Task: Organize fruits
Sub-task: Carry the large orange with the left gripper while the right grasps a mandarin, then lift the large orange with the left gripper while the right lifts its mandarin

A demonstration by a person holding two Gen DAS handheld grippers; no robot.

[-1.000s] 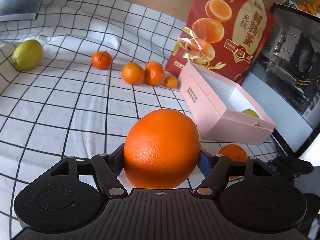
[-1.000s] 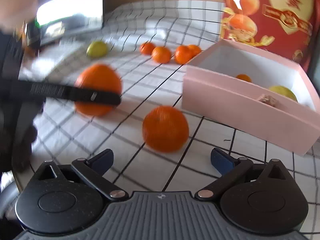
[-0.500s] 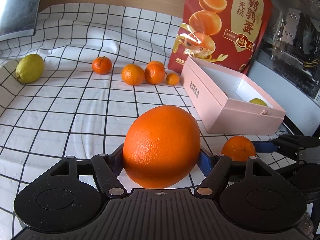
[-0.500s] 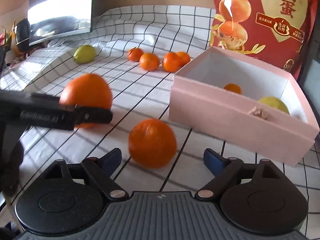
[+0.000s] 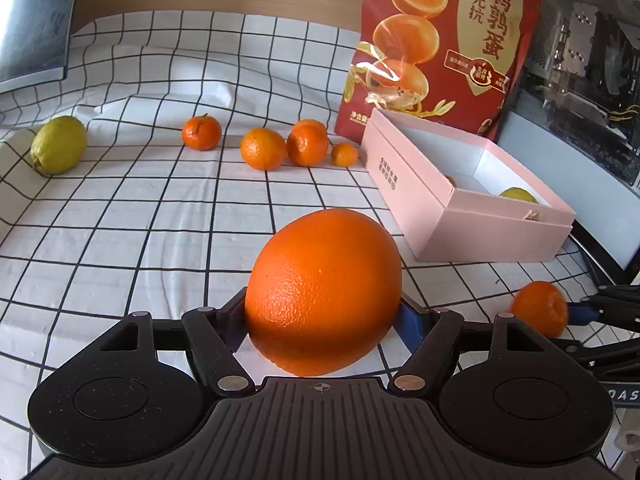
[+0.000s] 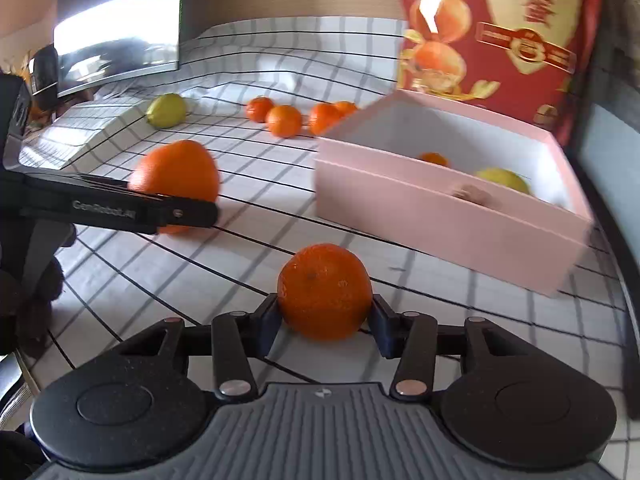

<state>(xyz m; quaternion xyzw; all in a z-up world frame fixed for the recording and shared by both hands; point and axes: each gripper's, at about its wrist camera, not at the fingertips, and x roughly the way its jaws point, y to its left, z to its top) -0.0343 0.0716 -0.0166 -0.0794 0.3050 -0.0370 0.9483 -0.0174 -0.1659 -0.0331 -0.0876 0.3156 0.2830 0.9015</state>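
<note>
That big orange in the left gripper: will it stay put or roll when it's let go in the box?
The big orange is round, so it would likely roll on release. The pink box has walls that should stop it. It bulges wider than the left gripper, so it probably feels heavy.

R fingers [image 6: 276, 322] closed onto small orange [image 6: 324, 290].

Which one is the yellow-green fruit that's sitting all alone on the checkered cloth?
Start at the pink box in front of the red bag, then follow the row of small oranges away from it across the checkered cloth. Past the last one, near the cloth's raised edge, sits the lemon. It is the only yellow-green fruit out on the cloth, and nothing touches it.
</note>
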